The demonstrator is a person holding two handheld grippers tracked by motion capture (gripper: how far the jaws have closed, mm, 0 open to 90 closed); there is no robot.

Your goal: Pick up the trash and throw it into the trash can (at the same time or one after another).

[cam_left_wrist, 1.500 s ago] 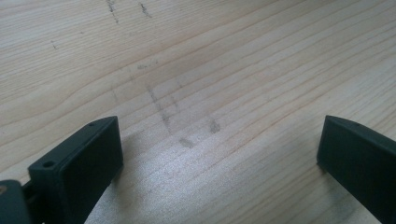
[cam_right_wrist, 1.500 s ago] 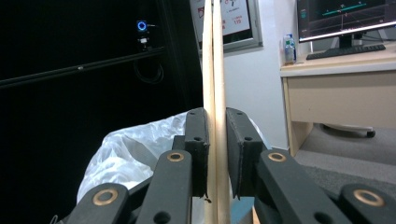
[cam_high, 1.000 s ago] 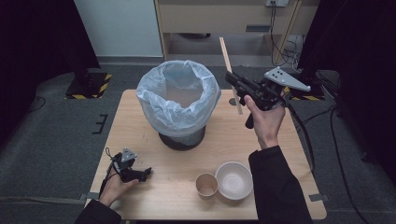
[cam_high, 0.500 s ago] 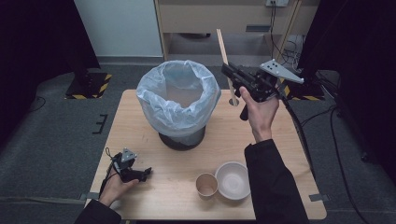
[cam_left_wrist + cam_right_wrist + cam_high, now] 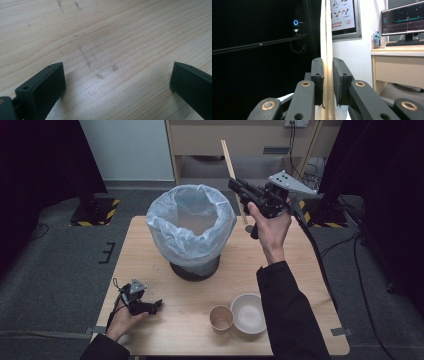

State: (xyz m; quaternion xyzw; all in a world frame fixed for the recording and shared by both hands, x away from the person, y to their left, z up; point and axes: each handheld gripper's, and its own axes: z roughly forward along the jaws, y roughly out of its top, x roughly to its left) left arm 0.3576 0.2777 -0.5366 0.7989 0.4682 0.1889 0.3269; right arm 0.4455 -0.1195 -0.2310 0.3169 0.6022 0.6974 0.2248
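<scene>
Wooden stick [image 5: 325,37], light, stiff and slender, stands upright, clenched low between the pads of your right claw [image 5: 240,187] just beside the bag-lined bin [image 5: 192,227]; grip it near mid-length.

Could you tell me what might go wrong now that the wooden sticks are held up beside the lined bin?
The right gripper clamps the wooden sticks near their lower end, so the long part above could swing or slip. The tip could snag the bin liner. A dropped stick might knock the paper cup.
</scene>
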